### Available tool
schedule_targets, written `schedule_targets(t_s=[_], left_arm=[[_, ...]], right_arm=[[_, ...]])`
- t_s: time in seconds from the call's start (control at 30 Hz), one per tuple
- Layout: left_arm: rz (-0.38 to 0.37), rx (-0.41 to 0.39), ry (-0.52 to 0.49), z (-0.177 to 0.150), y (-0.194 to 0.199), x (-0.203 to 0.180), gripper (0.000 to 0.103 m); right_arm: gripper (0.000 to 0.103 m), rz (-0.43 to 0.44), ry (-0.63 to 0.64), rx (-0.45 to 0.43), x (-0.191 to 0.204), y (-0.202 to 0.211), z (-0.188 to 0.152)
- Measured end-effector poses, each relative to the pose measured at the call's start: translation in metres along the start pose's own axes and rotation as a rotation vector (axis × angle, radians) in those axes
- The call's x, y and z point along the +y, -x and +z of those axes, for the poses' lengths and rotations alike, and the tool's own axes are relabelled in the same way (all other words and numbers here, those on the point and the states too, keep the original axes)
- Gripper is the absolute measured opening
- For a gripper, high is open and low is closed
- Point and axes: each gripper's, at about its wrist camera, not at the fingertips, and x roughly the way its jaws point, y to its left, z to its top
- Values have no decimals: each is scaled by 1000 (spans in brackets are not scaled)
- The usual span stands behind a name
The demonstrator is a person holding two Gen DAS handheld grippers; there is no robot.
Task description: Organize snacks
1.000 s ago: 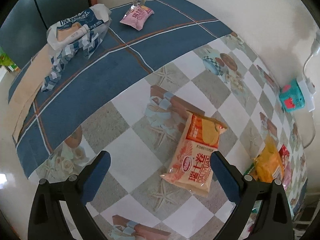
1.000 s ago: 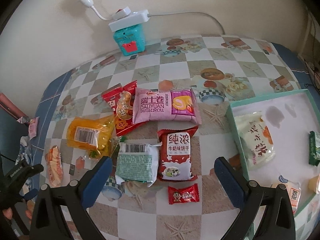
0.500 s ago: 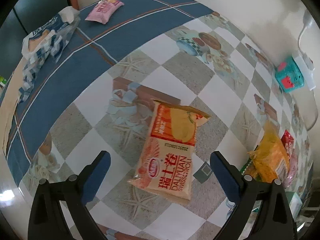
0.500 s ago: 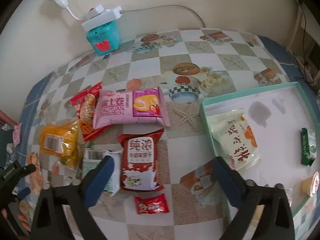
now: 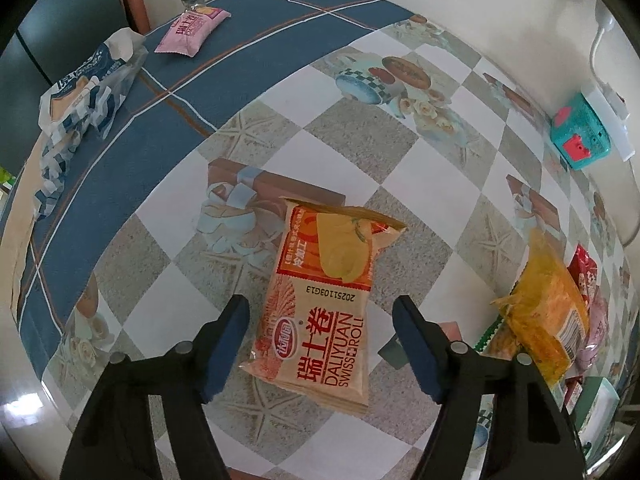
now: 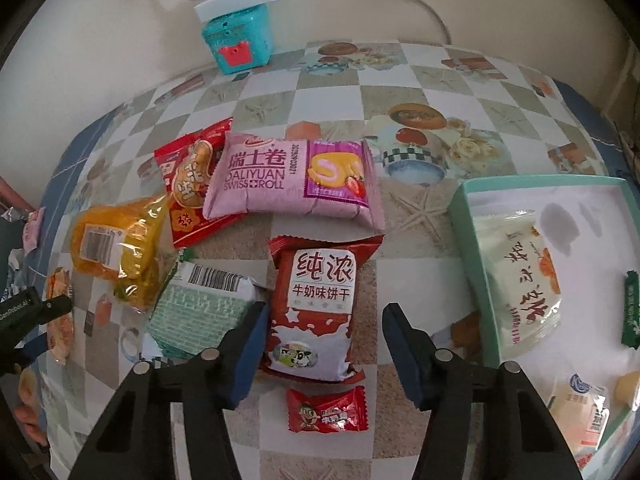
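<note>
While both claws were wide apart a second ago, they're now pinching in together. The left gripper (image 5: 320, 316) is closing around the orange Swiss roll pack (image 5: 324, 304); the pack lies flat on the checked tablecloth (image 5: 360, 140), between the jaws, with gaps visible on both sides, so no contact yet. It has also slid across the table since a second ago and now sits square over the pack.

The right gripper (image 6: 323, 320) is closing on the red milk biscuit pack (image 6: 314, 312). Its left pad (image 6: 248, 344) looks close to the pack edge, but I see no squeeze; the other side shows a clear gap. It has dropped lower over the pile too.

Neither pack is lifted. The teal tray (image 6: 460, 216) is to the right and already holds a pale wrapped snack (image 6: 520, 280) and a few small ones. A small red candy (image 6: 326, 410) lies just below the biscuit pack, outside the jaws.

My read: it's committed to a double pick, and both packs likely go to the tray next. The green-brick pack (image 6: 200, 312) touches the right claw's left finger and could get dragged.
</note>
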Motion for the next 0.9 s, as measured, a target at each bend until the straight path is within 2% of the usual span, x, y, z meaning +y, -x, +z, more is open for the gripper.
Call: schedule_targets(t_s=[0.1,0.27,0.6,0.9], left_arm=[[9,-2,0,-1,1,-1,51],[14,-14,-9,0,4,-4,42],[-4,-56,-19,-9,29,-5,38],[-21,-187,-9,-10,89,-2,38]], right_arm=[[49,20,-1,-1,2,-2,-1],[47,16,9,-1,4,-5,-3],[42,26,4,1,0,3,-3],[42,63,-17,-69,-11,41,7]])
